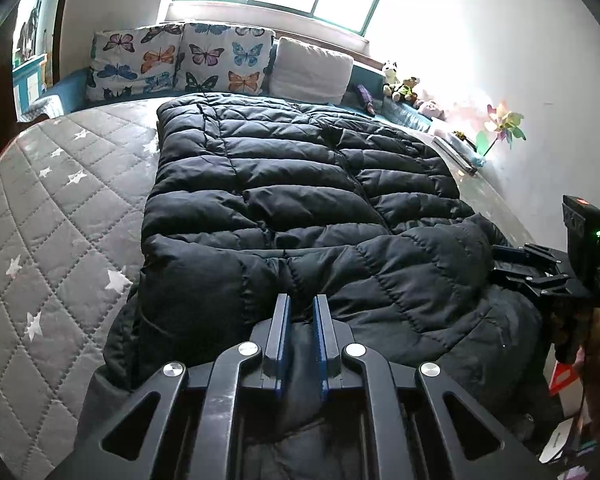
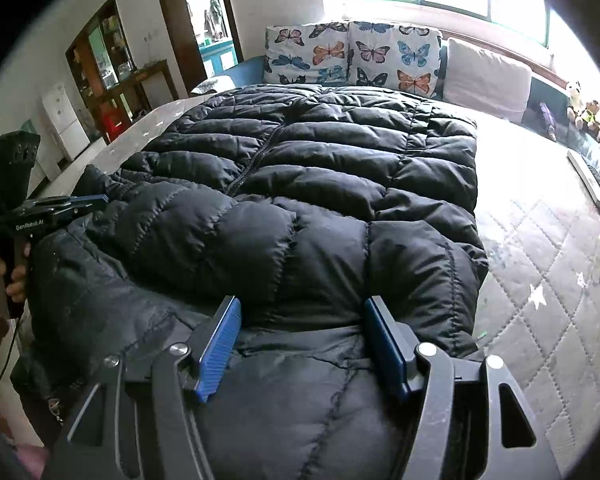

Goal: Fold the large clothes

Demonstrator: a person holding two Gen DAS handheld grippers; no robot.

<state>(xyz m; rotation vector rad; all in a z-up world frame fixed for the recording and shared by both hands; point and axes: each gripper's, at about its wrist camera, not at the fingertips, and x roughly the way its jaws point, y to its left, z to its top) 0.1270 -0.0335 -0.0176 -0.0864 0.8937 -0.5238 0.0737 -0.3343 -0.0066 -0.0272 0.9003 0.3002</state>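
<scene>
A large black puffer jacket [image 1: 300, 184] lies spread on the bed, its near part folded over toward me; it also fills the right wrist view [image 2: 300, 184]. My left gripper [image 1: 302, 300] is nearly closed, pinching a fold of the jacket's near edge; it shows at the left of the right wrist view [image 2: 100, 199]. My right gripper [image 2: 302, 304] is open, its blue pads [image 2: 220, 344] straddling the jacket's near edge without gripping. It shows at the right of the left wrist view [image 1: 540, 276].
The bed has a grey quilted star cover [image 1: 60, 208]. Butterfly cushions [image 1: 180, 60] and a white pillow [image 1: 312, 66] line the far end. Stuffed toys [image 1: 404, 84] and a pinwheel [image 1: 500, 124] sit by the right wall. A cabinet [image 2: 104, 72] stands left.
</scene>
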